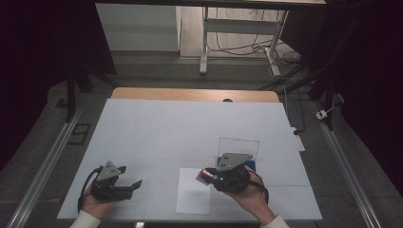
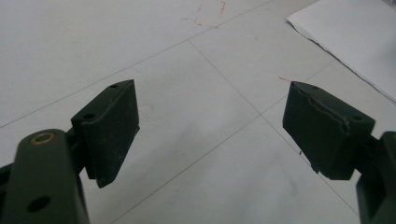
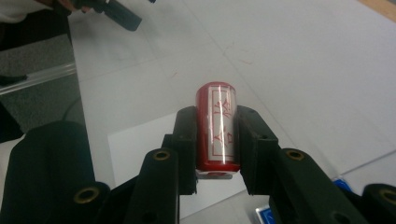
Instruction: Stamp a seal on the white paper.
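A red cylinder (image 3: 217,133) with a white label printed in red sits upright between the jaws of my right gripper (image 3: 217,116), which is shut on it. In the high view that gripper (image 1: 207,175) hovers over the right edge of a white sheet of paper (image 1: 192,194), with the red cylinder (image 1: 205,176) pointing left. My left gripper (image 1: 130,176) rests low over the white table top (image 1: 166,128) at the front left. In its own view the left gripper (image 2: 210,121) stands open, with nothing between its pads.
A clear rectangular box (image 1: 239,146) and a blue object (image 1: 251,165) lie just behind the right hand. The paper's corner (image 2: 355,32) lies ahead and right of the left jaws. Table legs and cables stand on the floor beyond the table's far edge.
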`<state>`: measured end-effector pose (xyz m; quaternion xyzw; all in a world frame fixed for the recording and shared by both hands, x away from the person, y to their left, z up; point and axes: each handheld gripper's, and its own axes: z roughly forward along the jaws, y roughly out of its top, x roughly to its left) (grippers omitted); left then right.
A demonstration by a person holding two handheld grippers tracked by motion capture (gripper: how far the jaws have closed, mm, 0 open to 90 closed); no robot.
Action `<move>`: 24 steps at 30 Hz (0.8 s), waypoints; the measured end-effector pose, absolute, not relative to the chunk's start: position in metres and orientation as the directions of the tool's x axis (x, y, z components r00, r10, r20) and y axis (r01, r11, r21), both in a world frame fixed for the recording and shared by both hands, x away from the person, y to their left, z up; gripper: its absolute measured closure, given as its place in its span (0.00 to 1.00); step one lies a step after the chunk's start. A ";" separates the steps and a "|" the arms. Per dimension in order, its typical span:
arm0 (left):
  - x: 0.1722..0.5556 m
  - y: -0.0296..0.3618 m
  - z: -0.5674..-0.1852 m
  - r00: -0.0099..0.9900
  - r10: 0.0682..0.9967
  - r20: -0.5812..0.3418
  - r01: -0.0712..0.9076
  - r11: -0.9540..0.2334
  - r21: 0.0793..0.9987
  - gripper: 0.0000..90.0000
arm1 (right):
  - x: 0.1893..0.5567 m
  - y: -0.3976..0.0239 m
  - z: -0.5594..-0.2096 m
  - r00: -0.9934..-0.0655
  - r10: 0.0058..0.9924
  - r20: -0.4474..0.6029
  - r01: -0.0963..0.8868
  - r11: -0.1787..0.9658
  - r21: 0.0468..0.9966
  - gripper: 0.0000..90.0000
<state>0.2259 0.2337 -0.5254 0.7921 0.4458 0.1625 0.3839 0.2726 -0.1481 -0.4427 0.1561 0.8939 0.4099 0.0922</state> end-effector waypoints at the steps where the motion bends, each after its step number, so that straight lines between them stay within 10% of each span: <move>1: 0.226 0.234 -0.525 0.550 0.831 -0.085 0.582 -0.307 0.753 0.21 | 0.273 -0.146 -0.444 -0.937 0.348 -0.036 0.200 0.617 0.761 0.78; 24: 0.225 0.235 -0.524 0.548 0.832 -0.087 0.577 -0.301 0.759 0.21 | 0.279 -0.112 -0.464 -0.953 0.294 -0.072 0.168 0.710 0.683 0.78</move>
